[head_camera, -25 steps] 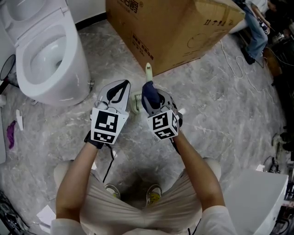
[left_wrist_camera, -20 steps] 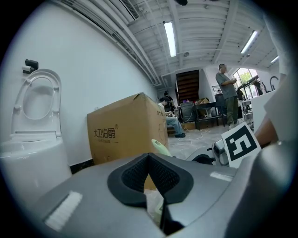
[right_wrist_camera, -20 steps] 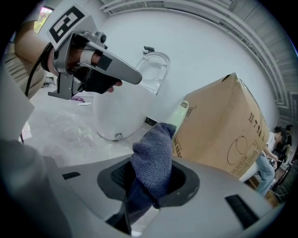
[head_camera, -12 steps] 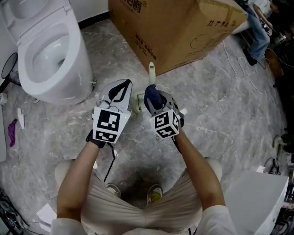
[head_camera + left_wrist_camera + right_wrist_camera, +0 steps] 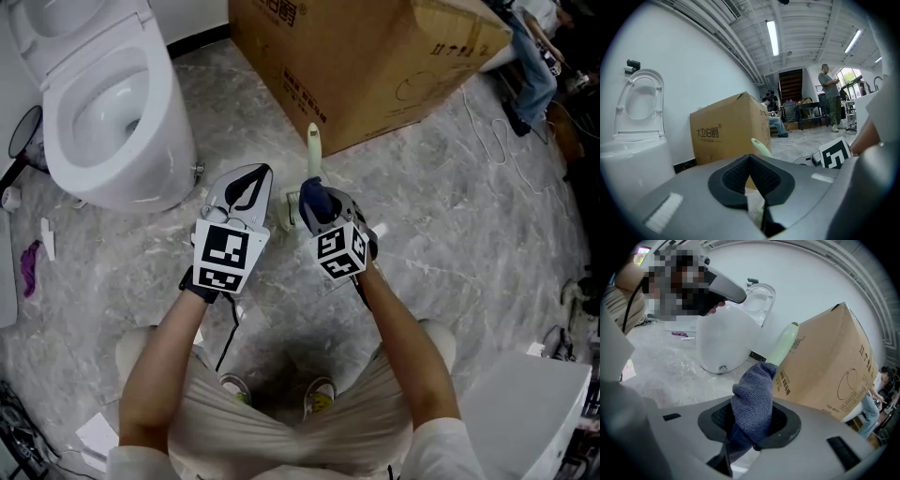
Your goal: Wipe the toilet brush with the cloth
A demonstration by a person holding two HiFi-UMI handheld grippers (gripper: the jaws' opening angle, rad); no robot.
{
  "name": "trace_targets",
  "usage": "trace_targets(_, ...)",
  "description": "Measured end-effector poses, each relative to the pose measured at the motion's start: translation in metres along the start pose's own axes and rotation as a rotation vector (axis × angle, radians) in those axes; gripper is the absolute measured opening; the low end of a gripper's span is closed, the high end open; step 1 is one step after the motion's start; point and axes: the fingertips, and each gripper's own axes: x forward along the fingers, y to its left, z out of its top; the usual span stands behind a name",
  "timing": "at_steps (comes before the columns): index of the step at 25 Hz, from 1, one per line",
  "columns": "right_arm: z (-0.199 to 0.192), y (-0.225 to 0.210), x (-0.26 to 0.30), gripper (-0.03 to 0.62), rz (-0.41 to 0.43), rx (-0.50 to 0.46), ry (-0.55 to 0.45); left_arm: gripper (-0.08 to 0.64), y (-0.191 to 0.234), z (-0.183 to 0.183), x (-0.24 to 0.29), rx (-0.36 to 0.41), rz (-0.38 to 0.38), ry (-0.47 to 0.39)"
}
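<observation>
Head view: the person stands on a grey marbled floor [image 5: 441, 234] with both arms reaching forward. The left tongs [image 5: 248, 183] and the right tongs [image 5: 314, 199] are side by side, close together. The toilet brush [image 5: 313, 147] rises between them as a pale green handle, just beside the right tongs and a little apart from the left. A dark blue cloth [image 5: 312, 201] sits in the right tongs, against the lower part of the handle. A white toilet [image 5: 112, 103] stands at the far left. A large cardboard box [image 5: 366, 56] lies at the far right, just behind the brush.

Left gripper view: the dark pads meet at their tips, with only a thin slit nearer the camera, and nothing is gripped. The green handle shows just beyond the tips, with the box behind it. The toilet, its seat raised, is at the left. The marker cube of the right tongs is at the right.

Right gripper view: the tongs are clamped on the cloth, which stands up from the pads in a bunched fold. The top of the fold reaches the handle. The handle slants up to the right, in front of the toilet and the box.
</observation>
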Motion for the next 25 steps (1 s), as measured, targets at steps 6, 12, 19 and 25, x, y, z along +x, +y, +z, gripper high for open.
trace_targets(6, -0.011, 0.008, 0.009, 0.130, 0.018, -0.014, 0.027, 0.002, 0.004, -0.001, -0.002, -0.004, 0.008, 0.004)
trace_targets(12, -0.022, 0.013, 0.018, 0.130, 0.029, -0.005, 0.045, 0.002, -0.001, -0.001, -0.006, 0.043, 0.007, 0.011)
trace_targets(19, -0.025, 0.022, 0.026, 0.130, 0.041, -0.016, 0.064, 0.002, 0.004, -0.009, -0.011, 0.079, 0.015, 0.038)
trace_targets(25, -0.038, 0.030, 0.029, 0.132, 0.059, -0.045, 0.100, 0.002, 0.002, -0.007, -0.014, 0.079, 0.011, 0.036)
